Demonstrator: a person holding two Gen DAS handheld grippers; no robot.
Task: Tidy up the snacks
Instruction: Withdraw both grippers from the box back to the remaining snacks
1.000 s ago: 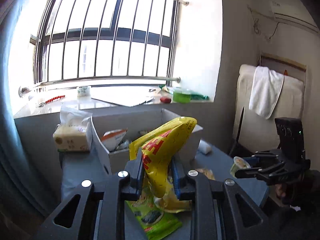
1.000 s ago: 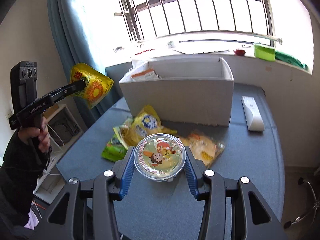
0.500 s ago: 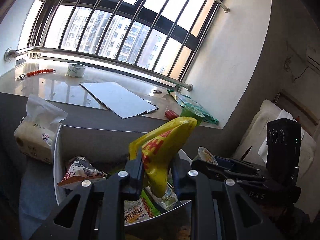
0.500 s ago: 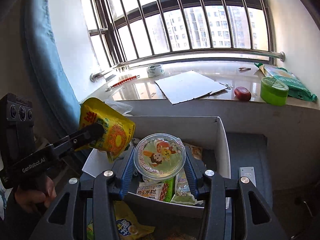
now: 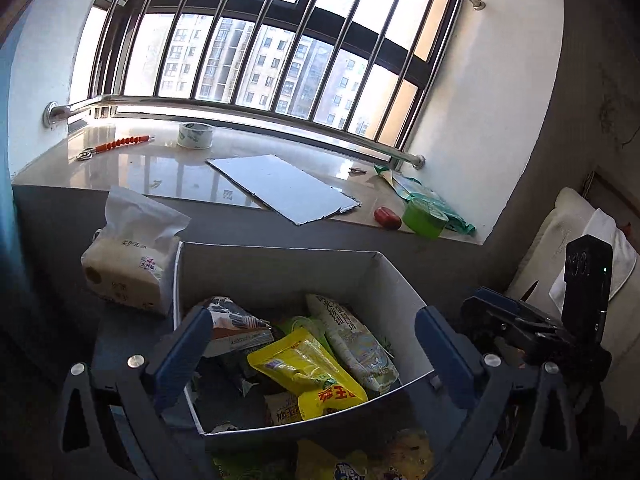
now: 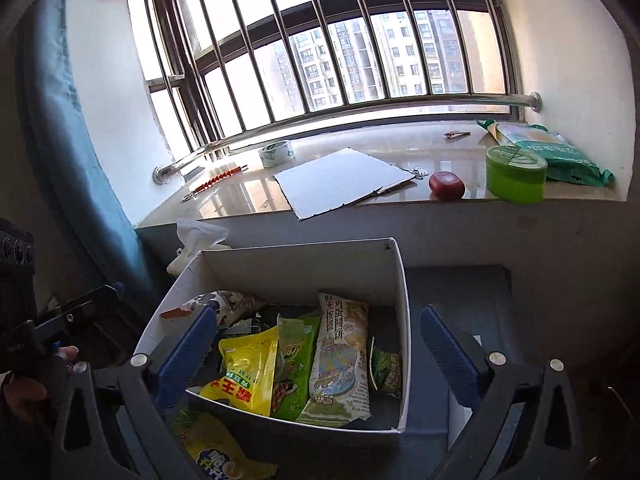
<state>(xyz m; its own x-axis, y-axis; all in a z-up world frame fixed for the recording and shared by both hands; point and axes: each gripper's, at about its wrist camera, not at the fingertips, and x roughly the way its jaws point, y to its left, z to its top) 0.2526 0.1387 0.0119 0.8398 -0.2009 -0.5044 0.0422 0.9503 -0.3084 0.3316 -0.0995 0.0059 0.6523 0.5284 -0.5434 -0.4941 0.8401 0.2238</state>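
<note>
The yellow snack bag (image 5: 308, 372), pinched in the left gripper (image 5: 312, 354) half a second ago, now lies inside the white box (image 5: 276, 272) on top of the other packets, beside a pale biscuit packet (image 6: 340, 356). The left gripper's jaws have just been opening and stand wide with nothing between them. The right gripper (image 6: 316, 354) has likewise just spread wide; the round jelly cup it carried is gone from its jaws and I cannot make it out in the box. More packets (image 6: 216, 448) lie on the table in front of the box.

Ahead of your tool, the windowsill holds a tape roll (image 5: 195, 136), cardboard sheet (image 5: 280, 188), and green tub (image 6: 516, 179).
</note>
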